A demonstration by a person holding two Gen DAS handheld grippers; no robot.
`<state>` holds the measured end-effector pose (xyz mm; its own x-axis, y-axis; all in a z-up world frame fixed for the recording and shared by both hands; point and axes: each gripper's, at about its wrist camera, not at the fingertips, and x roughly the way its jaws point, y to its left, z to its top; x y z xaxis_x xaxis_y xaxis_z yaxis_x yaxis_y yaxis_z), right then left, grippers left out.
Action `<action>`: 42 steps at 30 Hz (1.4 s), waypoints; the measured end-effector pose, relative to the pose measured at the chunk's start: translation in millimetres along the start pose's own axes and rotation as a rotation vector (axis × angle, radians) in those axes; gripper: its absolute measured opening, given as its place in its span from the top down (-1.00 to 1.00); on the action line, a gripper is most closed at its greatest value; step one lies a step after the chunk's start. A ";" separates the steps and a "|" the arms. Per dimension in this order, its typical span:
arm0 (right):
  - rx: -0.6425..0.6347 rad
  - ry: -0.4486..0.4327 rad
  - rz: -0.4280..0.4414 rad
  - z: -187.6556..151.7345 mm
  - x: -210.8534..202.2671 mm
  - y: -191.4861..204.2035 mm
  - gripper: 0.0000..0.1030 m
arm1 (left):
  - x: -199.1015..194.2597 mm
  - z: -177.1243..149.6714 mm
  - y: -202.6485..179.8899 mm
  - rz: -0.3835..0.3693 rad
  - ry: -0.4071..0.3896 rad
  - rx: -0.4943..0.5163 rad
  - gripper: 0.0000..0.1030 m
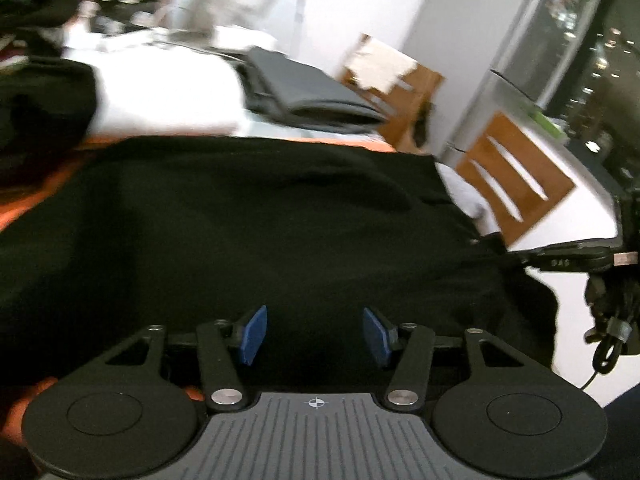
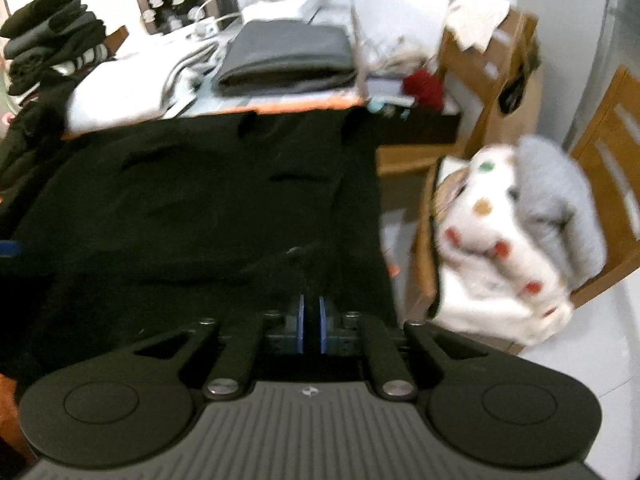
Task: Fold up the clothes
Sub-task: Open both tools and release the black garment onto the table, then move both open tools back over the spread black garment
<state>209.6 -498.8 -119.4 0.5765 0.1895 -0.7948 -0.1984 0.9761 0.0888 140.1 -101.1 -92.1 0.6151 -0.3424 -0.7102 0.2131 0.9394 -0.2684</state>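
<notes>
A large black fabric garment (image 2: 200,208) was spread over the orange-covered table (image 2: 304,105), and it was not yet folded into a compact shape; several wrinkles were seen on it. The right gripper (image 2: 311,320) was held at the near right part of the garment, its blue fingers (image 2: 301,316) nearly pressed together, and a raised pinch of black cloth seemed to be caught between them, though this could not be told with certainty. The left gripper (image 1: 316,336) was seen above the near edge of the same garment, its fingers (image 1: 254,334) set apart with nothing between them. A folded grey garment (image 2: 288,56) and a dark pile of clothes (image 2: 52,36) were already laid behind, so part of the work appeared done, while the black piece was judged still to need its folds.
</notes>
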 end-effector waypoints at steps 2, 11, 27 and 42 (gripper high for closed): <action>0.033 0.001 -0.023 -1.3 5.4 -11.4 0.89 | -20.0 -6.8 5.2 0.051 -0.012 -0.020 -0.15; 0.040 -0.030 -0.013 -12.8 -6.0 -13.3 0.52 | -79.6 -58.6 37.1 0.256 0.000 -0.152 -0.18; 0.412 -0.062 -0.113 -108.9 -94.2 15.4 0.21 | -48.6 -64.5 51.1 -0.006 0.117 0.139 -0.33; 0.503 -0.096 -0.230 -169.9 -152.1 67.9 0.21 | -37.6 56.5 71.9 -0.066 -0.016 0.245 0.81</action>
<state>-26.3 -479.5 -94.5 0.6348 -0.0486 -0.7712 0.3299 0.9196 0.2136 175.2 -20.0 -47.9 0.6055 -0.4050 -0.6851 0.4296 0.8910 -0.1470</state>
